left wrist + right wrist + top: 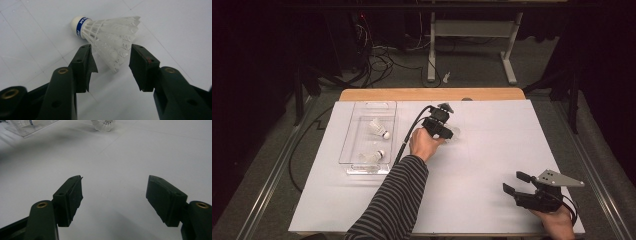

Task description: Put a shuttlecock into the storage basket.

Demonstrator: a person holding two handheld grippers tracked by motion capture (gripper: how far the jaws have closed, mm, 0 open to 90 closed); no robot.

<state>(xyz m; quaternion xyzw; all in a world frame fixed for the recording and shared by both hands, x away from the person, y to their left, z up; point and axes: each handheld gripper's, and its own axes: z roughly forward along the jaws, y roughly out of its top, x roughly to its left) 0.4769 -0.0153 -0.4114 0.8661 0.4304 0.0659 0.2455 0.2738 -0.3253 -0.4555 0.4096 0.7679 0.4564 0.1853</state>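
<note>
High view: the left tool (447,131) is held out over the middle of the white surface (492,150), with a white shuttlecock (455,132) lying right at its tip; its jaws cannot be read from here. To the left of that tool sits a clear plastic tray (357,117) holding two more shuttlecocks (379,129), one toward the far end and one at the near end. The right tool (518,184) rests well apart, near the surface's near right corner, jaws spread with nothing between them. Left gripper view: the shuttlecock (110,37) lies on its side just beyond the jaws, cork and blue band pointing up-left, skirt flaring toward the right jaw. The skirt's lower edge reaches into the gap between the pads (85,65); neither pad presses on it, so the tool is part open and grips nothing. Right gripper view: jaws wide apart over bare surface, nothing held. Far ahead of them lies the shuttlecock, skirt facing the camera, and further left a corner of the tray.
</note>
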